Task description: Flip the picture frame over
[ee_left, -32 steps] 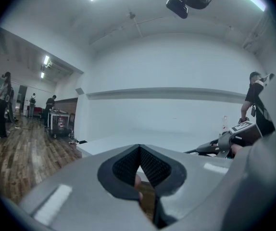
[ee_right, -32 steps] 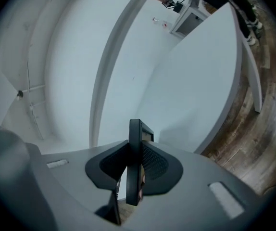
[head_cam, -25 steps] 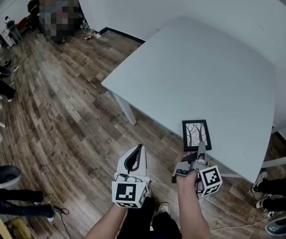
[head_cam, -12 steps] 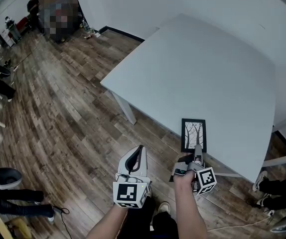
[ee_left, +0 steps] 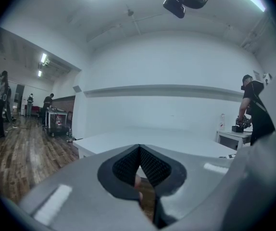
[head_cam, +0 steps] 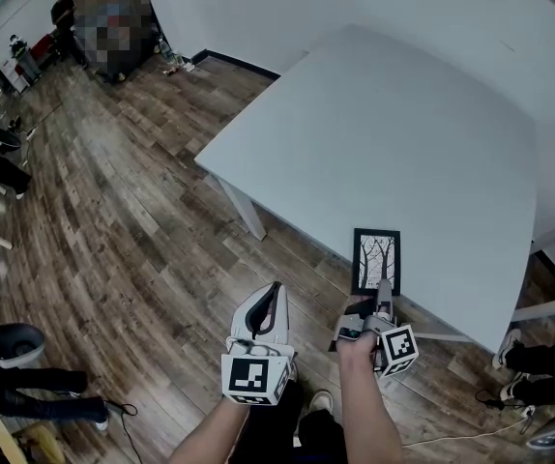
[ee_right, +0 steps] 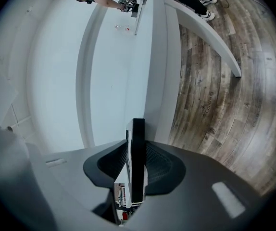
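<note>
The jaws of your right gripper (ee_right: 138,163) are clamped on the black near edge of the picture frame (head_cam: 376,260), which shows edge-on between the pads in the right gripper view. The frame sits picture side up at the near edge of the tabletop (head_cam: 384,133); whether it rests flat or is just lifted, you cannot tell from here. The jaws of your left gripper (ee_left: 139,166) are pressed together on nothing, held off the tabletop over the wood floor (head_cam: 132,211). Expect the frame to be light and rigid, probably with a fragile glazed face and smooth moulding that could slip. Keep your grip on the solid rim, not the face, and turn it gently.
</note>
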A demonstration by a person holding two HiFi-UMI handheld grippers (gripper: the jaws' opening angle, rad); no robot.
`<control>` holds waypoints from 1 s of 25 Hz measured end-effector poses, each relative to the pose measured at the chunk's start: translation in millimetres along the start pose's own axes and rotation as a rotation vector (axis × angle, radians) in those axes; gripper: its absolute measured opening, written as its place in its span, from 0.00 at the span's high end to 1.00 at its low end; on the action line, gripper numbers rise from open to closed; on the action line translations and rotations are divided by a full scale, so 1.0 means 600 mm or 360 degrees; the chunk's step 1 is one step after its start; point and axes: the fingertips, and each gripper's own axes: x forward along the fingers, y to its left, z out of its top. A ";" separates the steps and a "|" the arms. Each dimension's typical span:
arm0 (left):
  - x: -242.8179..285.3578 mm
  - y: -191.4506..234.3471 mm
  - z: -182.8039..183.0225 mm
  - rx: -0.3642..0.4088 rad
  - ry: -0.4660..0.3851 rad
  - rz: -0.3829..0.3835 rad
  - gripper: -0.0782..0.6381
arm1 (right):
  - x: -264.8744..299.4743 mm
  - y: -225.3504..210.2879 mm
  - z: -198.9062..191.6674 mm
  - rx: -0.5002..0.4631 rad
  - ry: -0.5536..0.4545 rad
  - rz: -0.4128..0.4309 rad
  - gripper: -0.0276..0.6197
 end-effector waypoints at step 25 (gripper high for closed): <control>-0.003 -0.007 0.018 0.0001 -0.0029 -0.0009 0.89 | -0.054 0.044 0.005 -0.0588 0.0216 0.0106 0.61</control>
